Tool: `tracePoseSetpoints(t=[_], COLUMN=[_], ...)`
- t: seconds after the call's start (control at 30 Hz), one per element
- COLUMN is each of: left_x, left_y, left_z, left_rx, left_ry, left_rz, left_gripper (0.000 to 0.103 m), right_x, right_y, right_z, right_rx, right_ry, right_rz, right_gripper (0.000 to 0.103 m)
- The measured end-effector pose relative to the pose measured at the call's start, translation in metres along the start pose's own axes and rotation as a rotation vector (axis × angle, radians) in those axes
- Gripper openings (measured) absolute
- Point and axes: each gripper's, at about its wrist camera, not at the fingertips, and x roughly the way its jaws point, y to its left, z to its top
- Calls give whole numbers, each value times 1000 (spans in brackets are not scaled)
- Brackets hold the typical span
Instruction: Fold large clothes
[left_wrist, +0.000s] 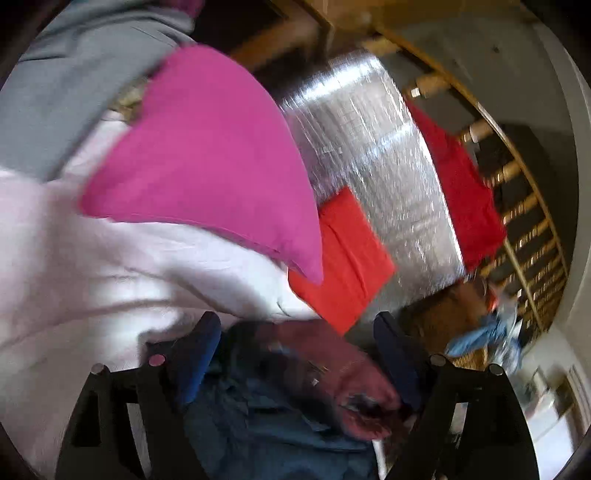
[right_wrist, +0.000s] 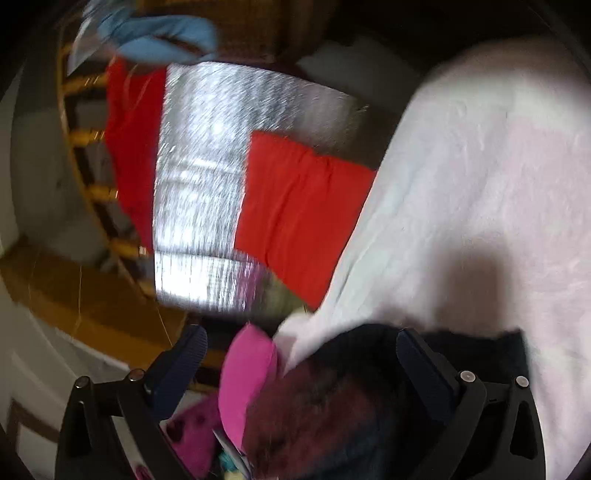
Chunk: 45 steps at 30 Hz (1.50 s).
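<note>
Your left gripper (left_wrist: 295, 354) gapes wide, nothing pinched. Your right gripper (right_wrist: 301, 363) likewise spread, empty. Magenta garment (left_wrist: 207, 166) lies draped over pale pink fabric heap (left_wrist: 92, 266), beside silver mat (left_wrist: 373, 173). Folded red cloth (left_wrist: 343, 258) sits on mat, likely finished piece. Judged: you're between garments, jaws ready for next pick.

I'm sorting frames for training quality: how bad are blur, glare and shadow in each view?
Left wrist: heavy motion smear on the silver mat, with streaky glare; pink cloth soft-edged. Right wrist: same streaked glare on the mat, a dark shadow across the white fabric, and fisheye bending at the edges.
</note>
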Motion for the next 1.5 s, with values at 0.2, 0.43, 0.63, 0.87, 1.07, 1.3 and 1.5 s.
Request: tracePoseSetpoints(t=[0.2, 0.43, 0.63, 0.87, 1.07, 1.3, 1.5], left_x=[-60, -71, -56, -37, -23, -65, -109], left_y=[-10, 26, 44, 53, 46, 7, -1], left_z=[-75, -129, -127, -111, -106, -102, -119], left_rx=[66, -72, -149, -173, -103, -38, 16], left_ry=[12, 105, 116, 49, 54, -27, 11], left_rz=[181, 383, 367, 311, 237, 165, 207], left_gripper=[85, 85, 85, 84, 11, 6, 6], right_x=[-63, -95, -71, -16, -1, -24, -86], right_y=[9, -33, -61, -75, -66, -19, -24], right_z=[-63, -143, -152, -128, -126, -139, -169], right_rx=[-68, -47, 6, 39, -29, -159, -133], right_ry=[83, 126, 93, 41, -4, -5, 20], right_rz=[-33, -161, -252, -320, -386, -410, -381], right_gripper=[103, 103, 101, 89, 49, 32, 32])
